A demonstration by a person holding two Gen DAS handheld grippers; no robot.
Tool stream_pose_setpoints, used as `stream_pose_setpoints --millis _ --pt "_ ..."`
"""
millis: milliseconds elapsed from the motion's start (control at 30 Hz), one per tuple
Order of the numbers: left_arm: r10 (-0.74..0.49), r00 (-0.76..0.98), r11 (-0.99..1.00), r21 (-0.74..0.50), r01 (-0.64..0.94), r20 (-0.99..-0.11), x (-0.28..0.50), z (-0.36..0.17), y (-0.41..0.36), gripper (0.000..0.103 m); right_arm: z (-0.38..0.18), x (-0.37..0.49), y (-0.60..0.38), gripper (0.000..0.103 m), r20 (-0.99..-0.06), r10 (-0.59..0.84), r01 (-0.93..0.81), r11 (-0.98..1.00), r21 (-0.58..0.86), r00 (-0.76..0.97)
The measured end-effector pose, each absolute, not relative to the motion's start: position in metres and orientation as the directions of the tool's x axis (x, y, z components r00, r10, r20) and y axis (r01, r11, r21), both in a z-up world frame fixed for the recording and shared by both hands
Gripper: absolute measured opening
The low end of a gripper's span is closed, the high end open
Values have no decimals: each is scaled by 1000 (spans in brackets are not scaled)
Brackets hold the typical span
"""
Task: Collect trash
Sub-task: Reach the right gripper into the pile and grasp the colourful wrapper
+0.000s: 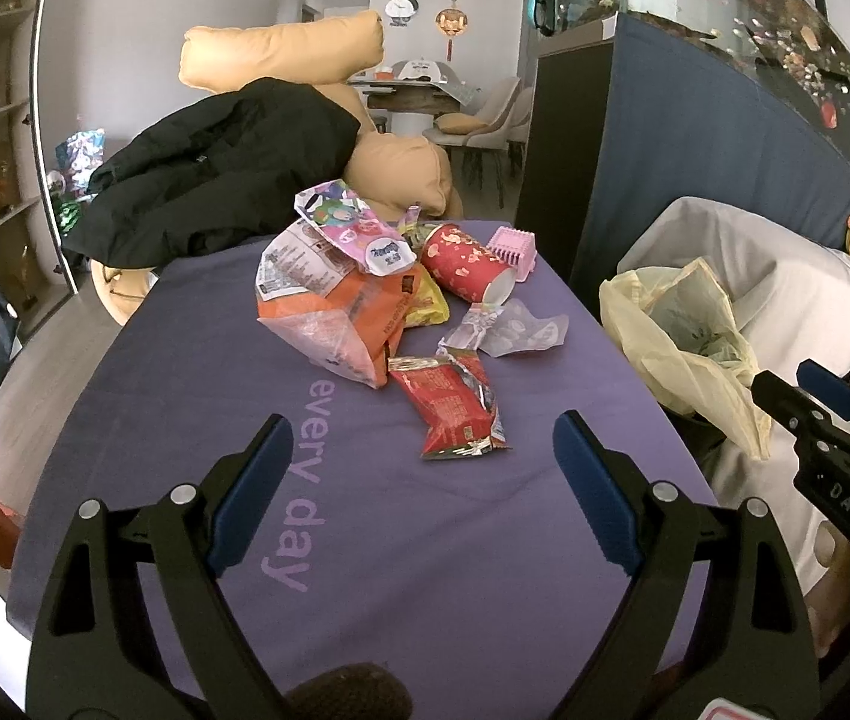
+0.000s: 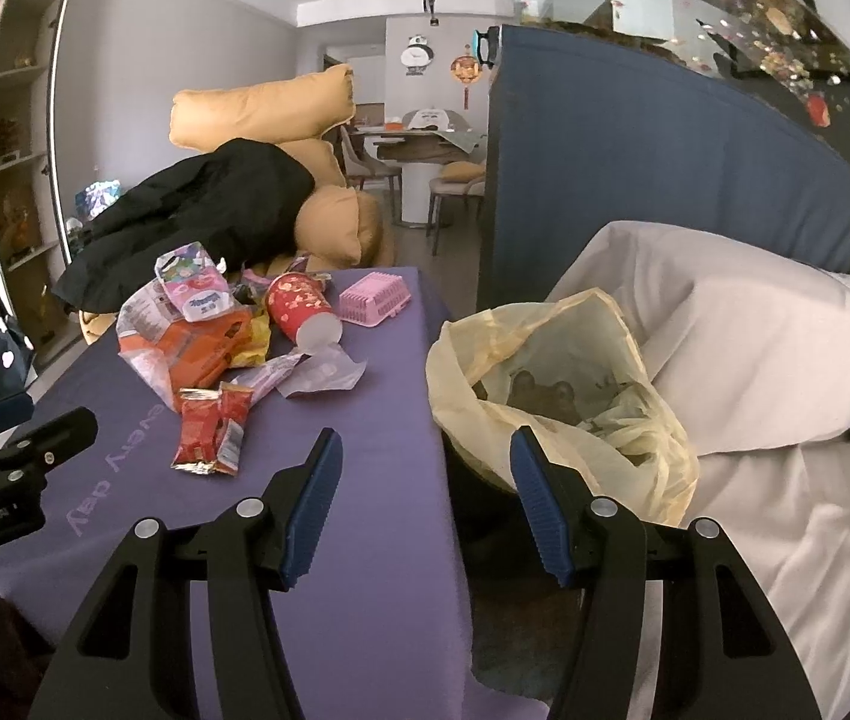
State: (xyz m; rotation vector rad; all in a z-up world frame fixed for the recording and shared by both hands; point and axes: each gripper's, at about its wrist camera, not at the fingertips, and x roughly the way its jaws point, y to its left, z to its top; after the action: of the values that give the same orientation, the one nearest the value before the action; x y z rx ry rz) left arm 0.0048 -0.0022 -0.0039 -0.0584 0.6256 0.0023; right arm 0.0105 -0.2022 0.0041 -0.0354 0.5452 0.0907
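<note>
- Left gripper (image 1: pixel 422 450): two black plastic arms with ribbed blue pads, spread wide and holding nothing, hovering over a table draped in a smooth purple cloth (image 1: pixel 185 396) printed with pale letters reading "every day".
- Right gripper (image 2: pixel 425 456): the same build, fingers also apart and empty, poised over the table's right edge near the bag.
- Nearest piece of trash: one crinkled red foil snack wrapper (image 1: pixel 452 411), torn open, lying flat just ahead of the left gripper.
- Beyond it: one thin, translucent, crumpled plastic wrapper (image 1: pixel 509 330).
- Behind that, heaped mid-table: one large orange packet (image 1: pixel 335 324) with a clear end, one small yellow packet (image 1: pixel 428 303), one pink cartoon-printed pouch (image 1: pixel 359 228), and one red paper cup (image 1: pixel 464 264) tipped on its side, white mouth towards the camera.
- One pink slatted plastic basket (image 1: pixel 514 252), upside down, just beside the cup.
- To the table's right: one pale yellow, filmy trash bag (image 2: pixel 551 360) lining a dark bin, mouth open, crumpled material inside.
- Farthest: a black jacket (image 1: pixel 215 174) over tan cushions (image 1: pixel 281 51).
</note>
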Motion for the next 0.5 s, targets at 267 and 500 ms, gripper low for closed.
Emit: stream_pose_setpoints --millis 267,500 --pt "-32 800 997 -70 -13 -599 29 -3 12 84 5 31 -206 55 -522 61 -80 997 -15 851" --pt "-65 797 994 -111 -2 -600 64 -9 46 84 -1 61 -198 55 -538 80 -109 994 -23 839"
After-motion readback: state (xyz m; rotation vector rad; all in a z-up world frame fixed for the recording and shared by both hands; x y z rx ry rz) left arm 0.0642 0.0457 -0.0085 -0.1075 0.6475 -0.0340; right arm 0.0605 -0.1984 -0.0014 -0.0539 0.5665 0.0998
